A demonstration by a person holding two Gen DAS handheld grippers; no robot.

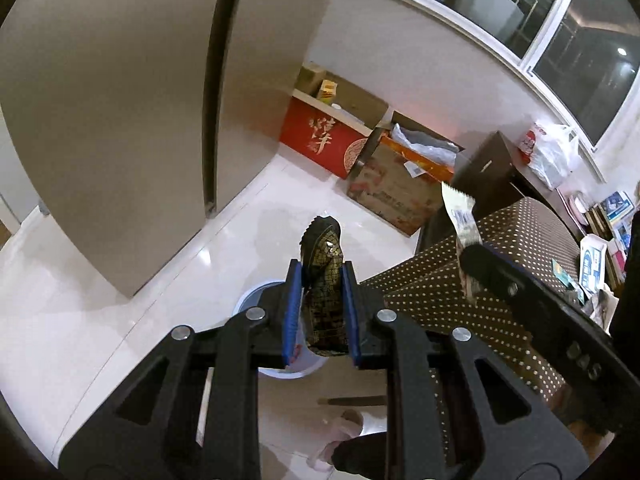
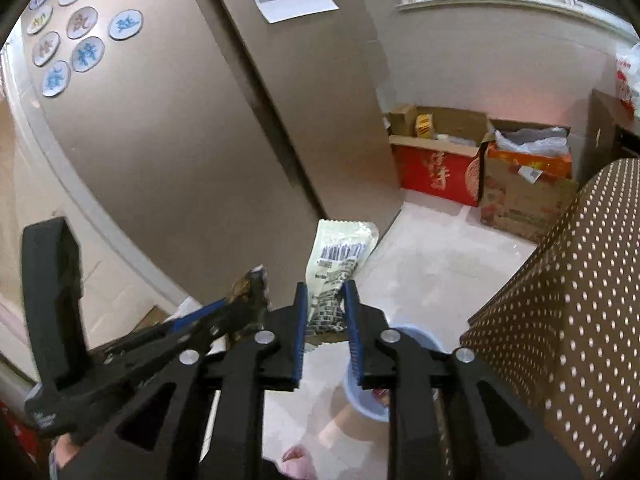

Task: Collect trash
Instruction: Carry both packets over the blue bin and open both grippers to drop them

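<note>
Two grippers hang side by side above a pale tiled floor [image 1: 100, 304], each with a piece of trash between its blue pads. Left gripper [image 1: 320, 276]: jaws closed on a dark gold-patterned wrapper [image 1: 326, 272], which stands up past the fingertips. A pale blue bin [image 1: 250, 300] sits on the floor directly below it, mostly hidden by the fingers. Right gripper [image 2: 325, 292]: jaws narrow, with a whitish wrapper [image 2: 340, 256] bearing a barcode upright between the pads; whether the pads still press on it cannot be told. The blue bin's rim shows under this gripper too. Far left stands a tall beige cabinet [image 1: 120, 120]. To the right is a brown dotted tablecloth [image 2: 568, 304]; behind, a red box [image 2: 436, 172] and a cardboard carton [image 2: 520, 196] stand against the wall.
</note>
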